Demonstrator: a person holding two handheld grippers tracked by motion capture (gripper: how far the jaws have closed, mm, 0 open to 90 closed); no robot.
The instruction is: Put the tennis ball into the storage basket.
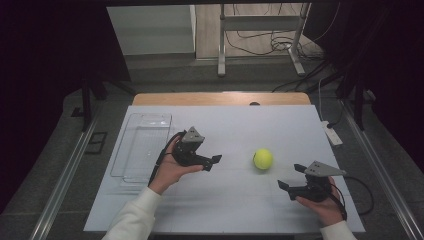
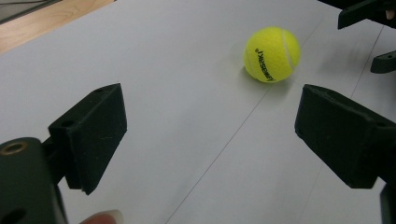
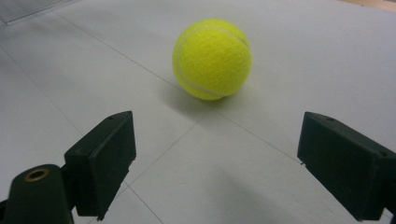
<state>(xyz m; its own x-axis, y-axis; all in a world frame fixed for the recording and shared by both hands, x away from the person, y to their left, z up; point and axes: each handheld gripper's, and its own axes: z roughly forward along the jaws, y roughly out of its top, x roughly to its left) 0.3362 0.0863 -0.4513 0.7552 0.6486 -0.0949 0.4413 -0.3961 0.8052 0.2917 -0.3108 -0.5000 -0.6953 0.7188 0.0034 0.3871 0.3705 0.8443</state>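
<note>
A yellow tennis ball rests on the white table sheet, right of centre. My left gripper is held to the ball's left, open and empty, jaws pointing toward it. In the left gripper view the ball lies ahead and to the right of the wide-apart jaws of this gripper. My right gripper sits at the ball's near right, open and empty. In the right gripper view the ball lies close ahead, centred between the spread jaws of that gripper.
A clear plastic tray lies on the sheet's left side, behind the left hand. The right gripper's jaws appear at the top right of the left gripper view. A white power strip lies off the table's right edge.
</note>
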